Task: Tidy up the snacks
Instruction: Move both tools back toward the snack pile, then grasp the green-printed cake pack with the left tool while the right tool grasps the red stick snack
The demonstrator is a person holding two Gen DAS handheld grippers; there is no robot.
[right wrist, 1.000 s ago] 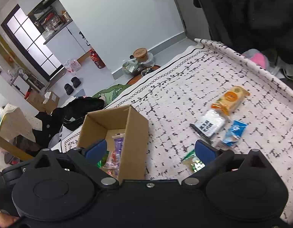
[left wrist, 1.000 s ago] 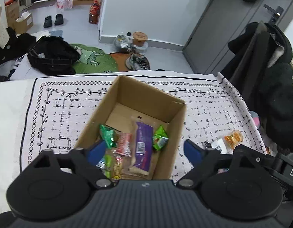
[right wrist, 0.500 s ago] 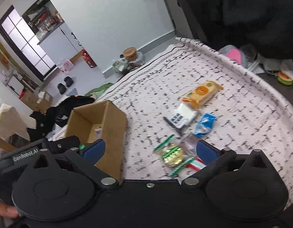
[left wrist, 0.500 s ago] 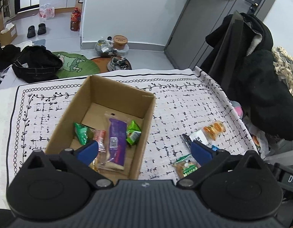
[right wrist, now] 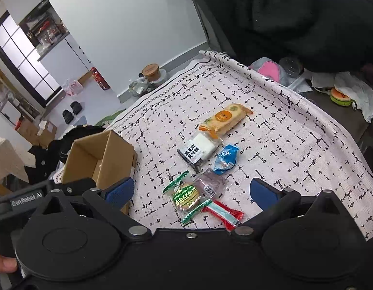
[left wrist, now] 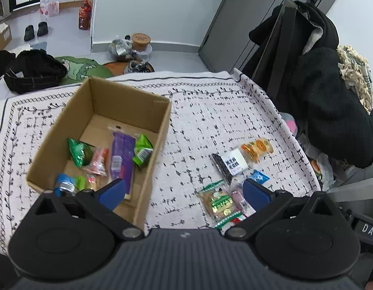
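White lettering "GenRobot.AI" on the left gripper [right wrist: 26, 199] body, at 9 o'clock in the right wrist view. White letters "DAS", cut off by the frame edge, on the right gripper [left wrist: 367, 227] body. Snack-packet print illegible.

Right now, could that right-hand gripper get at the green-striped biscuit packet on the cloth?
Probably yes. The right gripper is open and empty, and the green-striped biscuit packet lies flat just ahead between its fingers with nothing on top. A pink wrapper and red-and-white stick crowd its side, though.
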